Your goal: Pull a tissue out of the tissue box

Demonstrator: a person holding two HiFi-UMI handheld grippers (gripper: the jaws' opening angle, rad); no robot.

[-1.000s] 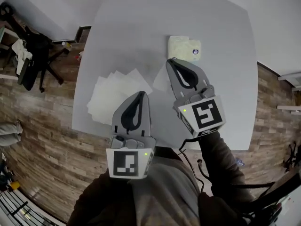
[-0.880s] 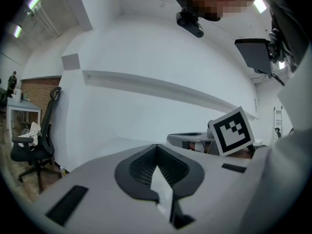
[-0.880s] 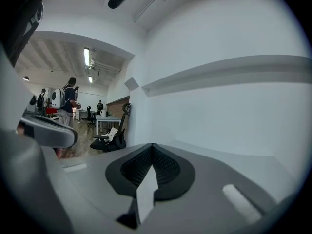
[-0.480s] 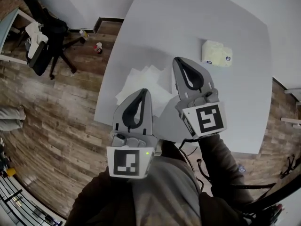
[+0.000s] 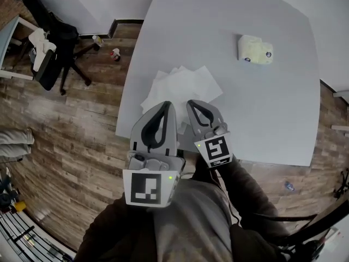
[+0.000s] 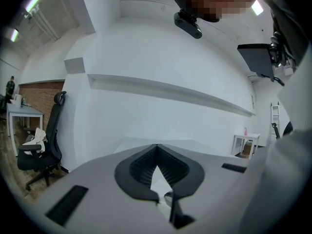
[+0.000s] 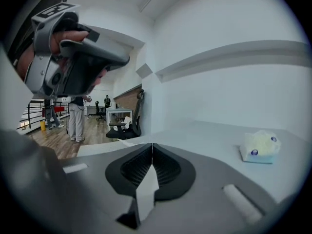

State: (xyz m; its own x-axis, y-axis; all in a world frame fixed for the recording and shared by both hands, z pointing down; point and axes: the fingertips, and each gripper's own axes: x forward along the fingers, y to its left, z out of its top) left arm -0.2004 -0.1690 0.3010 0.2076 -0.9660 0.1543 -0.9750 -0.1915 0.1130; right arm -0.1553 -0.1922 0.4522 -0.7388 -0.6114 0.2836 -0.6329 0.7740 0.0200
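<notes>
The pale yellow tissue box [image 5: 254, 49] lies on the far right of the grey table [image 5: 272, 108], with a tissue puffing out of its top [image 7: 259, 147]. Several loose white tissues [image 5: 182, 83] lie spread near the table's left front. My right gripper [image 5: 192, 101] hovers at the near edge of that pile, far from the box, with its jaws shut [image 7: 152, 144]. Only a pale strip shows through the slit behind its tips; I make out nothing gripped. My left gripper [image 5: 167, 103] is right beside it, also shut [image 6: 156, 145].
A black office chair [image 5: 52, 48] with a cloth on it stands on the wood floor left of the table. Two small bottles [image 5: 113, 53] sit on the floor by the wall. A person [image 7: 75, 116] stands far off in the right gripper view.
The right gripper has drawn back from near the tissue box and sunk down beside the left gripper. The head view has shifted, so the table and box now sit further right.
</notes>
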